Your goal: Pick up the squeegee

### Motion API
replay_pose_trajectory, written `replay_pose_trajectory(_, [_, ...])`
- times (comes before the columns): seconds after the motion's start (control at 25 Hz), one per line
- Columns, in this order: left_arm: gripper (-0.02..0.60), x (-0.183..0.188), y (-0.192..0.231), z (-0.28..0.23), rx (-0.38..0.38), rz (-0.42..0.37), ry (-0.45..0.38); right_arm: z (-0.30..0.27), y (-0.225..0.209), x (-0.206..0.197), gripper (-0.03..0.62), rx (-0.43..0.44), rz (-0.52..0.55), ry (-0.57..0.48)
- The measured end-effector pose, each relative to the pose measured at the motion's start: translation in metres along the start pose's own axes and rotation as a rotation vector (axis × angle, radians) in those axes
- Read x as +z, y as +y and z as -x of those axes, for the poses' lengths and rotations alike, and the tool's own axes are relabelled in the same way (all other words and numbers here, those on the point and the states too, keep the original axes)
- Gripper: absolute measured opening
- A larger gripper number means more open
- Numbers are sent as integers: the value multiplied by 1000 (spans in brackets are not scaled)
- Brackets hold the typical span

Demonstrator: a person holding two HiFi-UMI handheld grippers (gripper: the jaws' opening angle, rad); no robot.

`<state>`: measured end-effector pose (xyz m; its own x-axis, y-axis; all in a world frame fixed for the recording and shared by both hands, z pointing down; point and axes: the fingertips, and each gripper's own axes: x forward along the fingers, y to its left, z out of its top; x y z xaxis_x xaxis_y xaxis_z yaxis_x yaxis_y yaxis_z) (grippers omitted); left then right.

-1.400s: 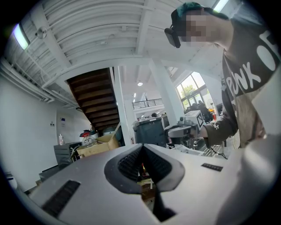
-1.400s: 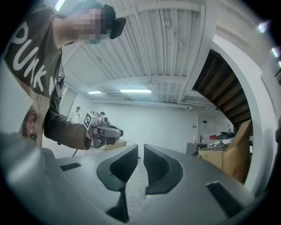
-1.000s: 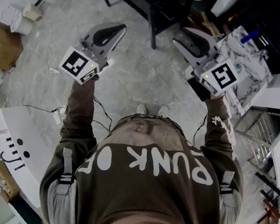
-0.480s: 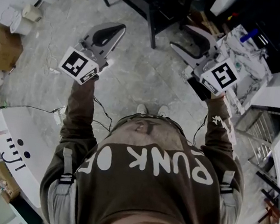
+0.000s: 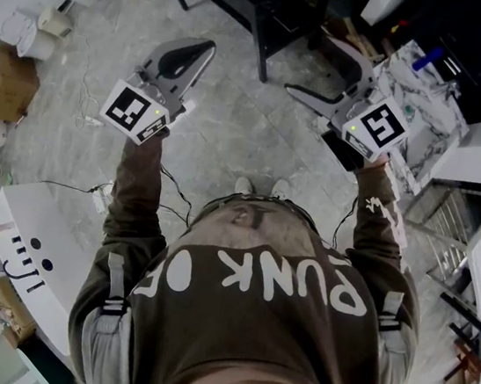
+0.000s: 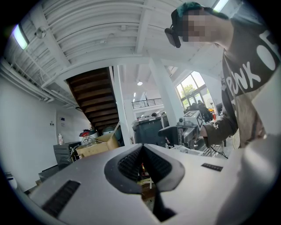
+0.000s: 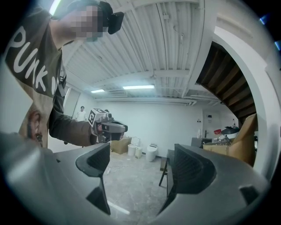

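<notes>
I cannot make out a squeegee for certain in any view. A blue-handled object [image 5: 428, 60] lies on a marbled top [image 5: 434, 112] just right of my right gripper; what it is I cannot tell. My right gripper [image 5: 310, 65] is held level over the floor, its jaws opening with nothing between them [image 7: 140, 160]. My left gripper [image 5: 205, 49] is also level, its jaws shut together on nothing [image 6: 141, 147]. Each gripper shows in the other's view: the left gripper [image 7: 107, 127] and the right gripper [image 6: 191, 123].
A dark table's legs [image 5: 263, 30] stand just beyond both grippers. At the left are a cardboard box [image 5: 8, 79], white rolls [image 5: 41, 30] and a white cabinet [image 5: 33, 246]. A cable [image 5: 73, 185] runs over the concrete floor. Racks and clutter line the right side.
The right gripper's jaws have spread apart from nearly closed to wide. The left gripper and both hands have stayed where they were.
</notes>
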<state>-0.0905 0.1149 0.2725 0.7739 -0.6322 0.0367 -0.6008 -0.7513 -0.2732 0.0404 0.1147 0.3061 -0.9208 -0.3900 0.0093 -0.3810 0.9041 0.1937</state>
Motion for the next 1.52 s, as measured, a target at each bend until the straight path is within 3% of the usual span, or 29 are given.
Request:
replay_pose_trajectory(0.32, [3, -2, -2, -4, -2, 1, 6, 1, -5, -7, 594, -14, -12, 12])
replay_pose_trajectory(1.04, [3, 1, -10, -19, 4, -10, 22, 17, -20, -9, 595, -45, -9, -20])
replay_pose_trajectory(1.52, [3, 7, -31, -56, 22, -19, 41, 52, -43, -14, 595, -29, -10, -42])
